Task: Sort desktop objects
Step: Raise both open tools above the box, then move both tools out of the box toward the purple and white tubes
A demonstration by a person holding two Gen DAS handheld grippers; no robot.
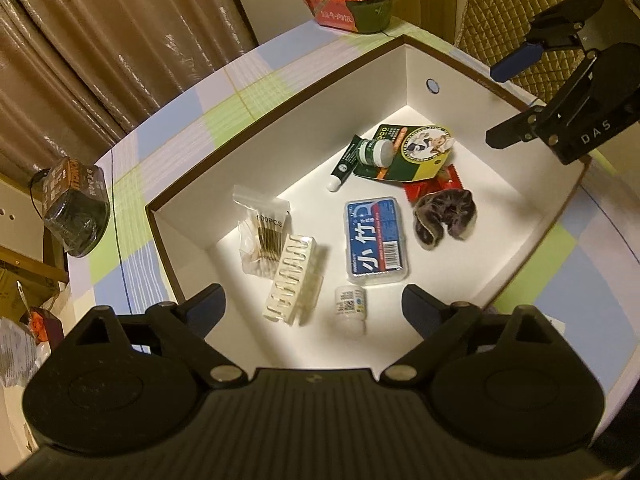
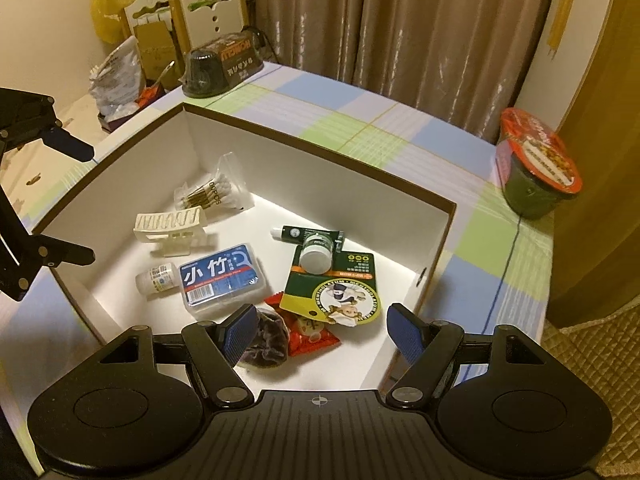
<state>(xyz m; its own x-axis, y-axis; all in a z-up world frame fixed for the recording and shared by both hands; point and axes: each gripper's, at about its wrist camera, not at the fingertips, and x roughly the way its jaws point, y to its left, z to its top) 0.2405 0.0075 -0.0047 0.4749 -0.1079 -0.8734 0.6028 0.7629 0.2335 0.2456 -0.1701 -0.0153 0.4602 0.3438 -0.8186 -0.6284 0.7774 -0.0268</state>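
A white box [image 1: 280, 92] [image 2: 320, 168] with a brown rim holds the small items. Inside lie a bag of cotton swabs [image 1: 264, 236] [image 2: 208, 194], a white comb-like clip [image 1: 294, 284] [image 2: 172, 226], a blue floss case [image 1: 376, 236] [image 2: 222, 276], a small white bottle [image 1: 351, 306] [image 2: 157, 279], a green balm card [image 1: 416, 152] [image 2: 340, 288], a tube [image 1: 344, 164] [image 2: 308, 234], a red sachet [image 1: 436, 186] [image 2: 310, 336] and a dark scrunchie [image 1: 444, 216] [image 2: 266, 344]. My left gripper [image 1: 312, 308] hovers open over the box's near side. My right gripper [image 2: 322, 332] [image 1: 504, 104] is open above the scrunchie end, holding nothing.
A red-lidded noodle bowl [image 1: 348, 0] [image 2: 536, 172] and a dark wrapped bowl [image 1: 76, 200] [image 2: 220, 66] stand on the checked tablecloth [image 1: 180, 136] [image 2: 360, 124] outside the box. Brown curtains hang behind. Bags and cartons [image 2: 132, 52] crowd the floor beyond the table.
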